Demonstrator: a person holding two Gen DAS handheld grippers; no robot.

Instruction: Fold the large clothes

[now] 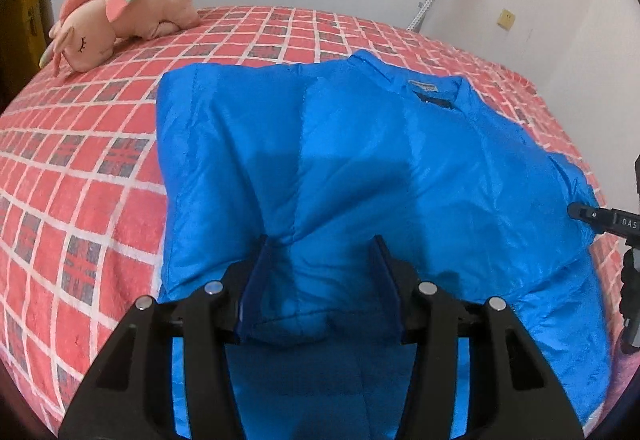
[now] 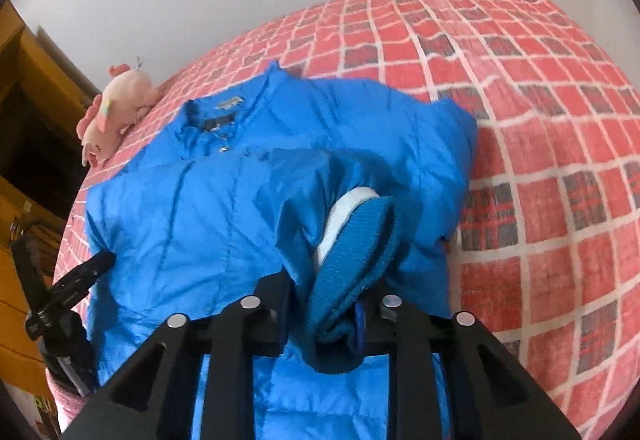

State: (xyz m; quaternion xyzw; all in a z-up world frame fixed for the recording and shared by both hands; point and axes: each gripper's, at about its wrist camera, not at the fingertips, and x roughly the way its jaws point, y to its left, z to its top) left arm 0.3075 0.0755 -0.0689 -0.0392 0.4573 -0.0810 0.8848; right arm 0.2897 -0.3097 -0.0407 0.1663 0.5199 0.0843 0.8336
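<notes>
A blue puffer jacket lies spread on the red-checked bed near a pink plush unicorn, the left tongs half-open around a fold of it, the right tongs clamped on its knitted cuff.

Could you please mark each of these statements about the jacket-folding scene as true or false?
1. The jacket is blue. True.
2. The right gripper has a knitted sleeve cuff between its fingers. True.
3. The plush toy lies on top of the jacket. False: it lies on the bedspread, apart from the jacket.
4. The bedspread is plain green. False: it is red with a white grid and dark checks.
5. The left gripper has blue jacket fabric between its fingers. True.
</notes>
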